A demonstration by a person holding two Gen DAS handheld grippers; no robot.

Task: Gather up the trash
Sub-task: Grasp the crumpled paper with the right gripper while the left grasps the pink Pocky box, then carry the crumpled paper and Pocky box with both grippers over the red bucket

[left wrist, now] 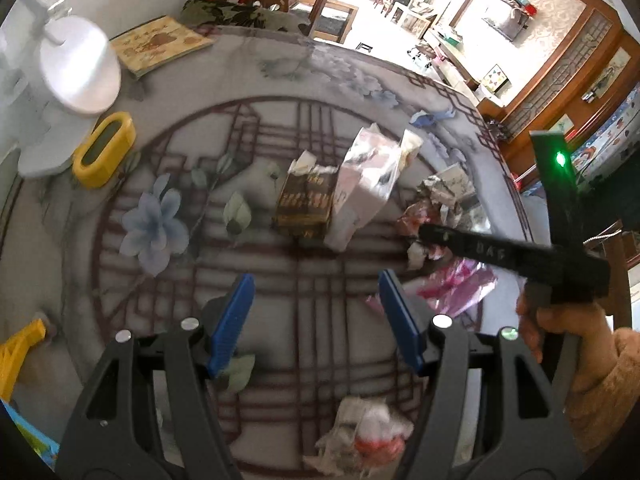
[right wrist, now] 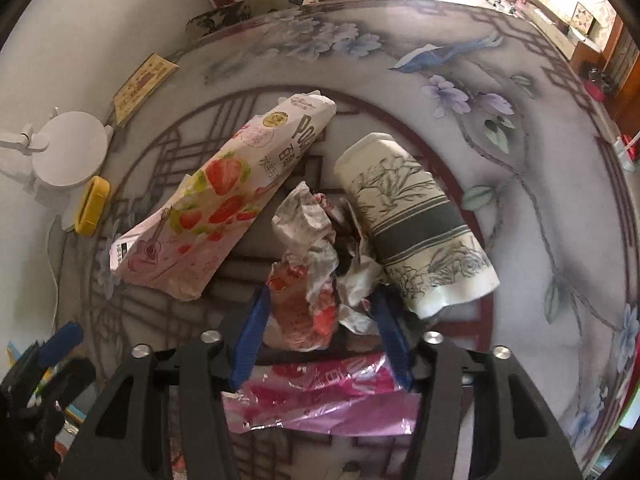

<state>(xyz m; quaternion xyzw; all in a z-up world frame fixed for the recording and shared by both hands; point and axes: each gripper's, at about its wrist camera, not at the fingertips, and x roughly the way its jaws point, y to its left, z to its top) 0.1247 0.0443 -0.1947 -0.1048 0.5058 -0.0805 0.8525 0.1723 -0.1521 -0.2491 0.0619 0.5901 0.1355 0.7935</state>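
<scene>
The round flower-printed worktop (right wrist: pixel 532 184) carries the whole job, its far left crowded by a white lamp base (right wrist: pixel 70 152) and a yellow holder (right wrist: pixel 93 205), its right rim dropping off to open room. Largest of the litter are the strawberry snack box (right wrist: pixel 216 208) lying far left and the bamboo-printed carton (right wrist: pixel 416 224) to the right, with a pink foil wrapper (right wrist: pixel 320 400) flat at the near edge. Between them sits the crumpled wrapper wad (right wrist: pixel 316 264), and the right claw (right wrist: pixel 320 320) has its blue pads at either flank of it, narrowed about it; whether they press yet I cannot tell for sure. To do this well, I judge it should close fully on the wad's thick red part and lift straight up, since box and carton stand just beside both pads. The left claw (left wrist: pixel 316 320) hangs wide open and empty over bare cloth, a smaller crumpled scrap (left wrist: pixel 368 432) near beneath it, free room to its left.
</scene>
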